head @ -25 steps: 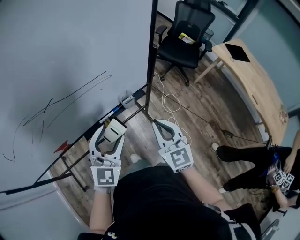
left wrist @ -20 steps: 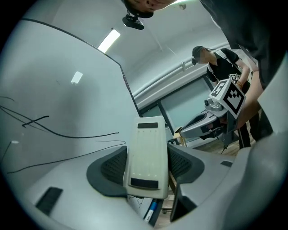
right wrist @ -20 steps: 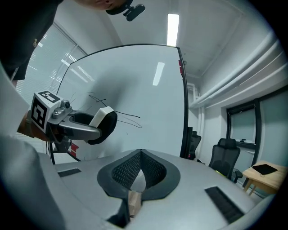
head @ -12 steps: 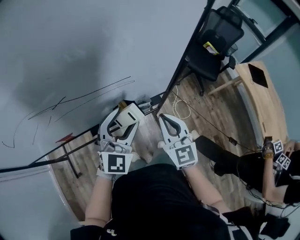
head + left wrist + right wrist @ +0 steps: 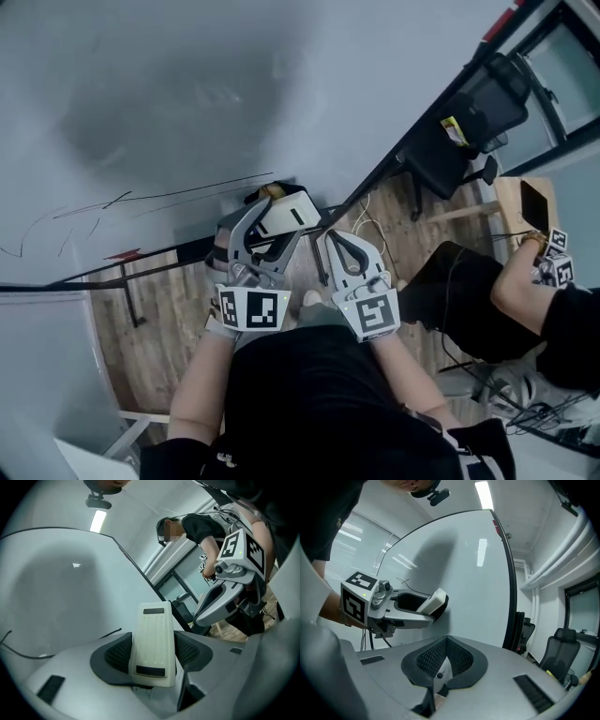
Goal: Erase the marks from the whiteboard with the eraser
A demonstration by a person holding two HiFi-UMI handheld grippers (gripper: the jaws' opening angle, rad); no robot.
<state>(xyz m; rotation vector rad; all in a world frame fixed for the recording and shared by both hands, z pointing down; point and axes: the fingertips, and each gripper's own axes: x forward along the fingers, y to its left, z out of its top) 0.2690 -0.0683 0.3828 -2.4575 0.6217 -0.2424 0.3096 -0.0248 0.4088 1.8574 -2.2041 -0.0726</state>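
Note:
The whiteboard [image 5: 169, 84] fills the upper left of the head view, with thin black marks [image 5: 187, 194] running along its lower part. A cream eraser [image 5: 289, 208] is clamped in my left gripper [image 5: 277, 217], which sits at the board's bottom edge just right of the marks. In the left gripper view the eraser [image 5: 152, 641] stands between the jaws, facing the board [image 5: 56, 588], and a mark [image 5: 108, 633] shows beside it. My right gripper [image 5: 330, 239] is shut on nothing, close to the right of the left one. Its own view shows its jaws [image 5: 446, 644] together and the eraser [image 5: 433, 601] near the board.
The board's black frame post [image 5: 412, 141] slants up to the right. Beyond it are a black office chair [image 5: 469, 117] and a wooden desk [image 5: 520, 202]. Another person [image 5: 525, 300] sits at the right. Cables [image 5: 361, 211] lie on the wooden floor.
My left gripper has carried the eraser up and right to the board's lower edge near the marks. The head view has swung left; the right gripper stays shut alongside.

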